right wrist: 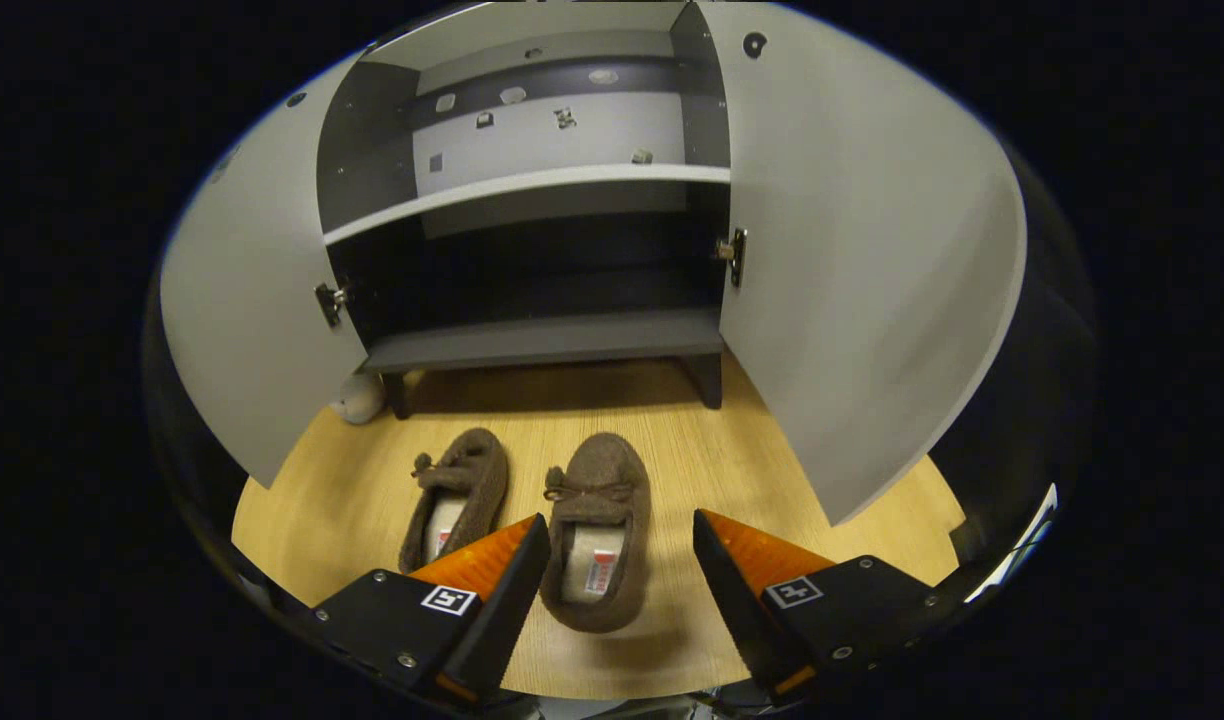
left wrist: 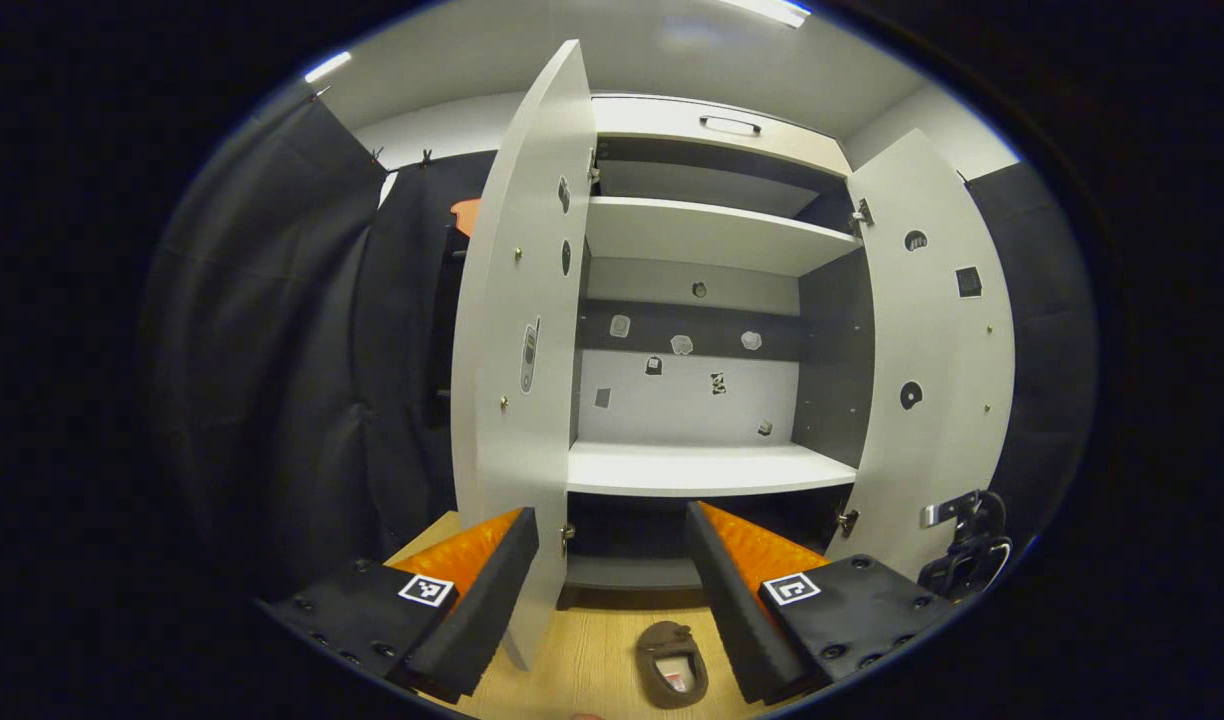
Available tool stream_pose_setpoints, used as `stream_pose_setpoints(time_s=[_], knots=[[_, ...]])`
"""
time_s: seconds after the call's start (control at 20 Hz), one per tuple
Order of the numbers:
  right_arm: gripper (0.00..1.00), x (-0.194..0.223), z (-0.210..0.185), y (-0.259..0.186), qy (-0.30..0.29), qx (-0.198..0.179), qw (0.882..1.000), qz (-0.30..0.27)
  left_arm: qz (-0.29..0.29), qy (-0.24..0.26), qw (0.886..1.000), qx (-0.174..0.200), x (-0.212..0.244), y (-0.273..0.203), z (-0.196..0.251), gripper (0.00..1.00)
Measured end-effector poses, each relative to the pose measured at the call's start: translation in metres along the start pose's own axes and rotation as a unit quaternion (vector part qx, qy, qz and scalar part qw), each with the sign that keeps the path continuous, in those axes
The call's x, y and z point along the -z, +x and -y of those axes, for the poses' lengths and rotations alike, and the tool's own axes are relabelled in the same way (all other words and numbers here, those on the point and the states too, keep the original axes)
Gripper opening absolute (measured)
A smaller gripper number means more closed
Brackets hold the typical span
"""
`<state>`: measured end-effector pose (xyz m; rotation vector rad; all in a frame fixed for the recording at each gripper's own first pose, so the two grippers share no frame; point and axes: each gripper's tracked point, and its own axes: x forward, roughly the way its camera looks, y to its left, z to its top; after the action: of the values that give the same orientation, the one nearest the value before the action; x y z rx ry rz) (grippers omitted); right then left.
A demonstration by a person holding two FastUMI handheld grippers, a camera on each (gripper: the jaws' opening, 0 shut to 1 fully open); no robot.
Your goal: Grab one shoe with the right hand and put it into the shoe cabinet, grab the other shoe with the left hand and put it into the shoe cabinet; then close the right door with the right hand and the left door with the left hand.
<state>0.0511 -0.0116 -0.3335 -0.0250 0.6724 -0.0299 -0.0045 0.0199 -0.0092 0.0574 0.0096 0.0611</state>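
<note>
Ahead of the right gripper, two shoes of fuzzy, matt fabric with a paler lining rest on a floor of pale, smooth wood-grain laminate. Beyond them, the shoe cabinet shows a matt dark bottom board, and its doors are smooth, faintly sheened white panels on small bright metal hinges. Ahead of the left gripper, white shelves look smooth and lightly reflective; matt black cloth hangs in soft folds to its left.

Perhaps a cloth-walled booth.
</note>
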Motion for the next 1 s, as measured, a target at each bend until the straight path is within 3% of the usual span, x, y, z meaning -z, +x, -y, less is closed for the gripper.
stream_pose_setpoints(time_s=[0.1,0.3,0.5,0.6,0.75,1.0], knots=[[0.84,0.020,0.009,0.021,0.003,0.011,1.000,-0.029,-0.002,0.006,1.000,-0.003,0.002,-0.001,-0.001,0.96],[0.62,0.051,0.017,0.055,0.039,0.022,0.996,-0.080,-0.005,0.011,1.000,-0.006,0.003,-0.003,-0.004,0.96],[0.35,0.053,0.014,0.072,0.037,0.024,0.995,-0.090,-0.010,0.021,1.000,-0.010,0.007,-0.004,-0.006,0.96],[0.11,0.053,0.018,0.072,0.036,0.037,0.994,-0.092,-0.016,0.020,1.000,-0.012,0.011,-0.006,-0.007,0.96],[0.02,0.042,0.019,0.067,0.050,0.036,0.994,-0.090,-0.021,0.018,1.000,-0.010,0.015,-0.007,-0.006,0.96],[0.00,0.003,0.003,0.030,0.055,0.021,0.996,-0.063,-0.026,0.018,0.999,-0.003,0.021,-0.008,-0.001,0.96]])
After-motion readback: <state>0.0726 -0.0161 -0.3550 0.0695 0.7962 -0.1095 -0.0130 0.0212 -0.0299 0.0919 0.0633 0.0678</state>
